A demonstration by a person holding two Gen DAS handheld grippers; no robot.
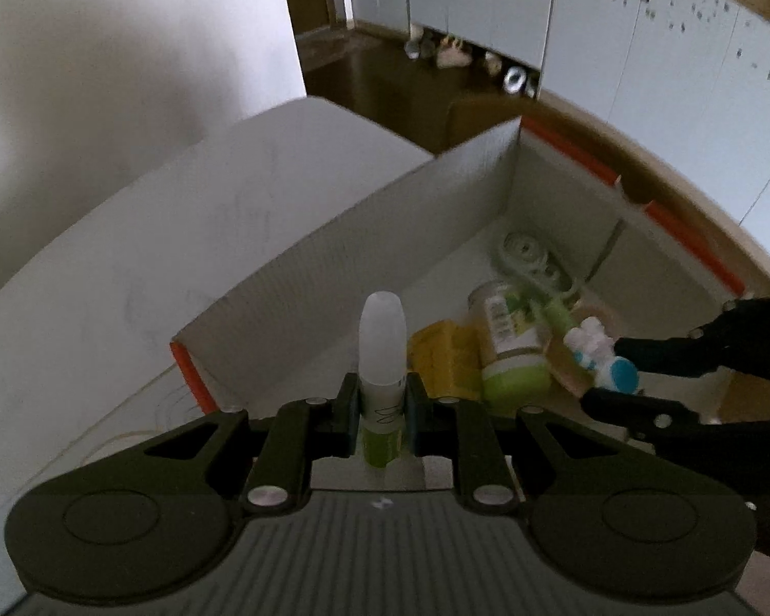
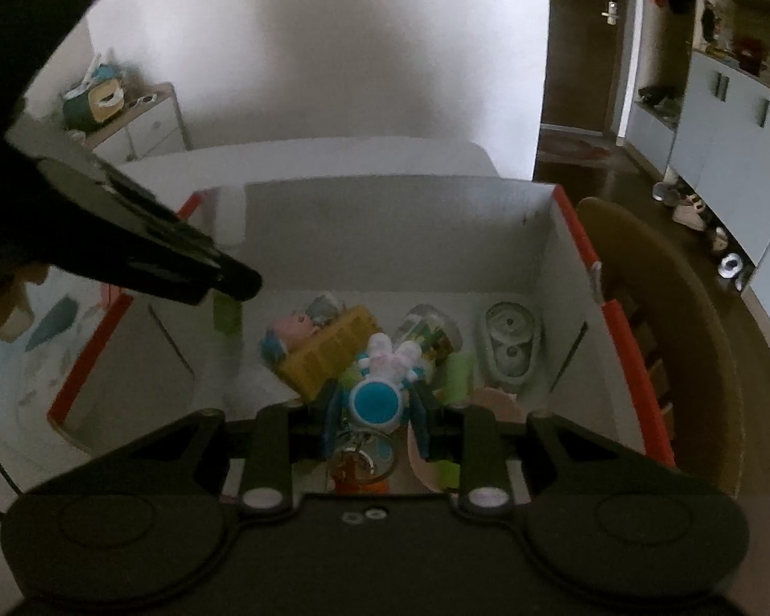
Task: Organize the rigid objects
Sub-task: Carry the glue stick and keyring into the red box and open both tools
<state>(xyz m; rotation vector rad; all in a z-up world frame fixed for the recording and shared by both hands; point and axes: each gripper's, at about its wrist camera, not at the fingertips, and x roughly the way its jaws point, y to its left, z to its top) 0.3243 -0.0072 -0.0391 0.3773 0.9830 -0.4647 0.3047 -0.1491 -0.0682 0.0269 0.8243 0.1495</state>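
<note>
Both your claws loaded over the box (image 2: 400, 215).
Your left claw (image 1: 382, 403) grips a bottle (image 1: 381, 359); your right claw (image 2: 377, 413) grips a toy (image 2: 380, 395) above the box's jar (image 2: 431, 333).

My left tongs (image 1: 382, 405) are clamped on an upright small bottle (image 1: 381, 359) with a frosted white cap and green base, held above the near wall of the white, orange-edged box (image 1: 364, 236). My right tongs (image 2: 374, 410) grip a blue-and-white toy figure (image 2: 377, 385) over the box interior. On the box floor lie a yellow basket (image 2: 328, 354), tilted, a green-lidded jar (image 1: 508, 344) on its side, and a pale tape dispenser (image 2: 511, 344) near the far right corner.
</note>
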